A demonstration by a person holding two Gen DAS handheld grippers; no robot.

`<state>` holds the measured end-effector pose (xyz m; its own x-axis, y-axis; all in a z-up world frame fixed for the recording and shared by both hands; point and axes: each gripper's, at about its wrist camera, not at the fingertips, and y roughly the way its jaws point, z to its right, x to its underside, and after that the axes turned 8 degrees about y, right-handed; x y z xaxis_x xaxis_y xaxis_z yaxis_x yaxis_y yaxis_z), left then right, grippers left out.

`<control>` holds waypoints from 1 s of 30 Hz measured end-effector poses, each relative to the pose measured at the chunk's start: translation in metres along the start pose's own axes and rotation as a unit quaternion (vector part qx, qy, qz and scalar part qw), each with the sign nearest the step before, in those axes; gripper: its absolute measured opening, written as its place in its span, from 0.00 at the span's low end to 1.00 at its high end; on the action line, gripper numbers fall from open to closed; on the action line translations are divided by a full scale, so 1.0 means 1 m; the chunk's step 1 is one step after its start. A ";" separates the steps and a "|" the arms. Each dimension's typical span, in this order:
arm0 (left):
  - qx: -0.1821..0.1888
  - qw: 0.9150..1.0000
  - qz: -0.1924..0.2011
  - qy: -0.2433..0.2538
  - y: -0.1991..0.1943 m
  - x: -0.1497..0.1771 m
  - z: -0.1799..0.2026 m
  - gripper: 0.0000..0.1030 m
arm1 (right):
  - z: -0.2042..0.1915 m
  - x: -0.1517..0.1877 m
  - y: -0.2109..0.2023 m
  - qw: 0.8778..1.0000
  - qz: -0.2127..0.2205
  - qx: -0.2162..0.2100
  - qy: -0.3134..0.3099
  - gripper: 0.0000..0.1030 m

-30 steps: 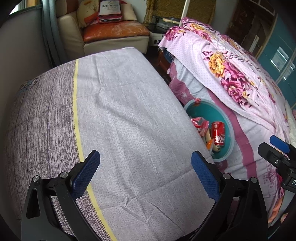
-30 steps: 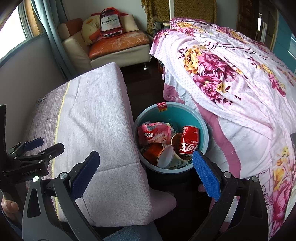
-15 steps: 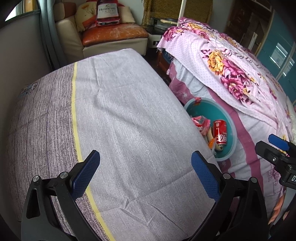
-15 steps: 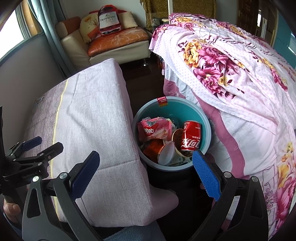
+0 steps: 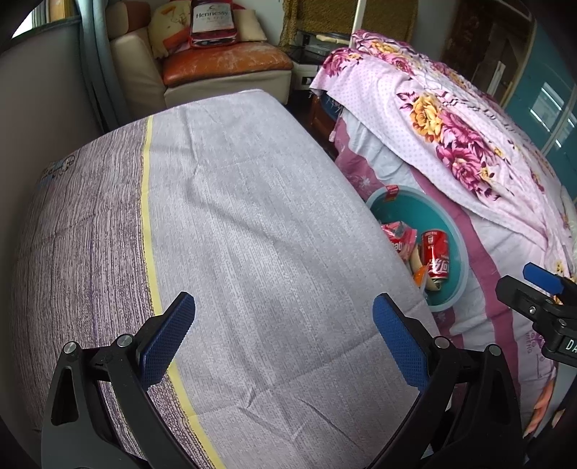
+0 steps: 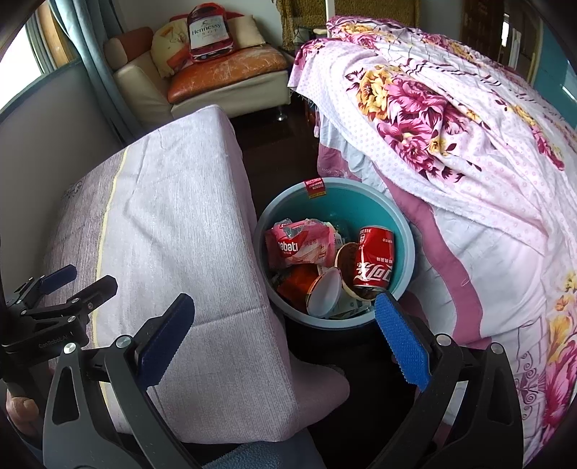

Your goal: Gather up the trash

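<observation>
My right tool (image 6: 283, 333) is released, its blue pads wide apart with nothing between them, and it hangs above the bin (image 6: 405, 231). My left tool (image 5: 283, 333) is also released and empty; it hovers over the counter (image 5: 252, 223), which is covered with a grey and purple cloth. I see no trash on this cloth.

The trash lies in the bin, which stands on the floor between the counter and the bed (image 6: 450, 119). In the bin I see a red can (image 6: 373, 259), a pink wrapper (image 6: 299, 245), a white cup (image 6: 324, 292) on its side, and something orange under them that I cannot name.

I judge the can to be light and stiff, but smooth, so it may slip; I would take it across the middle of its body, not too hard, because thin metal dents. The wrapper looks soft and very light; a pinch at any crumpled edge should hold it. The cup seems thin and easy to crush; its rim is the best place. The bin itself looks like stiff plastic, and the rim is where to hold it.

The counter's edge touches or almost touches the bin on one side, and the hanging bed cover is just beside it on the other, so the way down is narrow. Far behind stands a sofa (image 6: 223, 79) with a bottle-shaped cushion (image 6: 207, 32).
</observation>
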<state>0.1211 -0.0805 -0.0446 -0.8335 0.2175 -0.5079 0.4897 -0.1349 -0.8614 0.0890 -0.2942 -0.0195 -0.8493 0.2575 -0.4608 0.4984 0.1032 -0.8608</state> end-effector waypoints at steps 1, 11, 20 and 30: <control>0.000 1.000 0.000 0.000 0.000 0.000 0.000 0.96 | 0.000 0.000 0.001 1.000 -0.001 0.000 0.000 0.93; -0.003 1.000 -0.004 -0.001 0.003 0.003 -0.002 0.96 | 0.000 0.000 0.006 1.000 -0.007 0.000 0.002 0.93; -0.003 1.000 -0.008 0.001 0.005 0.004 -0.002 0.96 | 0.002 0.000 0.009 1.000 -0.010 0.000 0.003 0.93; -0.003 1.000 -0.008 0.000 0.007 0.004 -0.002 0.96 | 0.003 0.000 0.010 1.000 -0.009 0.000 0.003 0.93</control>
<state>0.1212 -0.0783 -0.0526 -0.8416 0.2192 -0.4935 0.4771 -0.1264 -0.8697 0.0933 -0.2963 -0.0288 -0.8575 0.2611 -0.4432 0.4822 0.1076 -0.8694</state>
